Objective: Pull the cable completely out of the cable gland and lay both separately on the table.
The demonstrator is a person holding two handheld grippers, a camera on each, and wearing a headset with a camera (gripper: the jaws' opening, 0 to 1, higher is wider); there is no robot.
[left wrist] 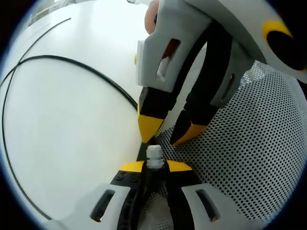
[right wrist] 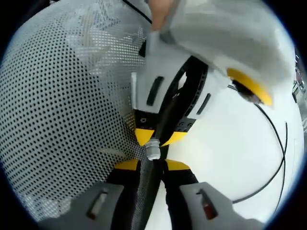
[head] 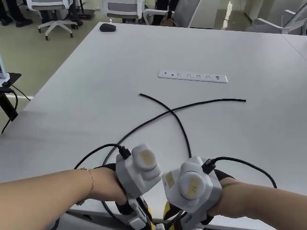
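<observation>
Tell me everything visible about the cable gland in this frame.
The cable gland is a small, whitish, plastic-looking cylinder with a ribbed round end. It sits clamped between the yellow tips of the left gripper, its end facing the right gripper, whose tips hang close; contact there cannot be told. Behind it are the white table edge and a perforated panel.

Black cable [head: 211,101], whitish cable gland [left wrist: 154,154], white table [head: 120,62].

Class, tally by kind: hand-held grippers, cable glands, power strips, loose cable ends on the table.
Hand-held grippers: 2 (left hand-held gripper, right hand-held gripper)
Cable gland: 1
Power strip: 1
Loose cable ends: 2
Total: 6
</observation>
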